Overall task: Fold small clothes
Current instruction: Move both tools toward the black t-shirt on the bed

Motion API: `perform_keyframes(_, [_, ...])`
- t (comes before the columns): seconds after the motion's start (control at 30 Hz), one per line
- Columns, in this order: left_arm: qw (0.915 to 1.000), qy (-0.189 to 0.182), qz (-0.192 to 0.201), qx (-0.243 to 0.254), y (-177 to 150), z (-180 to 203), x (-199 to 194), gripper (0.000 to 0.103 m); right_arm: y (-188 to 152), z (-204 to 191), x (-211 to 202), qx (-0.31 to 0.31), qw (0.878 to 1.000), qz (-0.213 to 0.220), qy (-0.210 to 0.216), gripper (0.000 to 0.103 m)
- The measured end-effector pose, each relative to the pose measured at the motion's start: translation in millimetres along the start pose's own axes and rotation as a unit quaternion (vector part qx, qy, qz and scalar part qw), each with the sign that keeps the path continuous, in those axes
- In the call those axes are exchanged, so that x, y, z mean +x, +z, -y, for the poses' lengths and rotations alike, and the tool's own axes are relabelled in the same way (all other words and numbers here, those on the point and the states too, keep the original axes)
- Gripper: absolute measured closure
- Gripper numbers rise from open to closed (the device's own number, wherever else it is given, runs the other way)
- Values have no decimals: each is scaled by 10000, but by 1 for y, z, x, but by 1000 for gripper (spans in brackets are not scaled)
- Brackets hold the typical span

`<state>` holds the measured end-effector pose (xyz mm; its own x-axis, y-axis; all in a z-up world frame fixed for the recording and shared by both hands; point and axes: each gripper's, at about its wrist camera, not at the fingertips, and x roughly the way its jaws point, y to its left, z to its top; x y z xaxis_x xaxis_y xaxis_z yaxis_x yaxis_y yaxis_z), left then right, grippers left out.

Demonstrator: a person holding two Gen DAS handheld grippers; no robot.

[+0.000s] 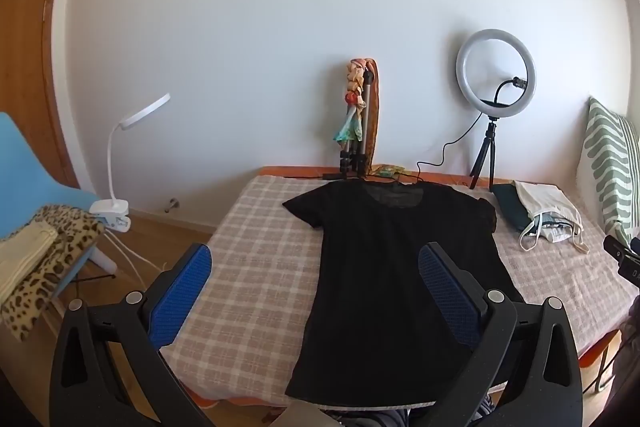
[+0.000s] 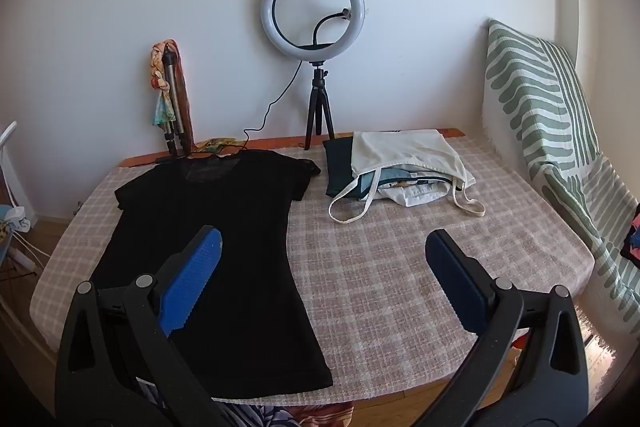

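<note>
Both grippers hang released with nothing between their pads. The black shirt [image 1: 400,267] lies flat on the desk [image 1: 248,267], just ahead of the left gripper [image 1: 316,291]. From the right gripper [image 2: 324,279] it lies ahead and to the left.

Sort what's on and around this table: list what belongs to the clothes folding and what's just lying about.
For the job:
- black T-shirt, spread flat
- pile of clothes at the back
- left claw and right claw, both open and empty

Just lying about:
- ring light on its tripod
- folded tripod with scarf
- desk lamp
- striped cushion
</note>
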<state>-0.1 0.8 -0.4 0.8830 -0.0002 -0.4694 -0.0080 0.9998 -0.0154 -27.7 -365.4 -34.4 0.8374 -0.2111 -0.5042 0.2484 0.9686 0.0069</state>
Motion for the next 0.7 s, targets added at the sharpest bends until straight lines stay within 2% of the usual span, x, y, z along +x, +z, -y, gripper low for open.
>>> perform_keyframes(0.7, [10000,-1,2,-9,3,4,1,0,0,-2,0,5,10000,-1,-4,0])
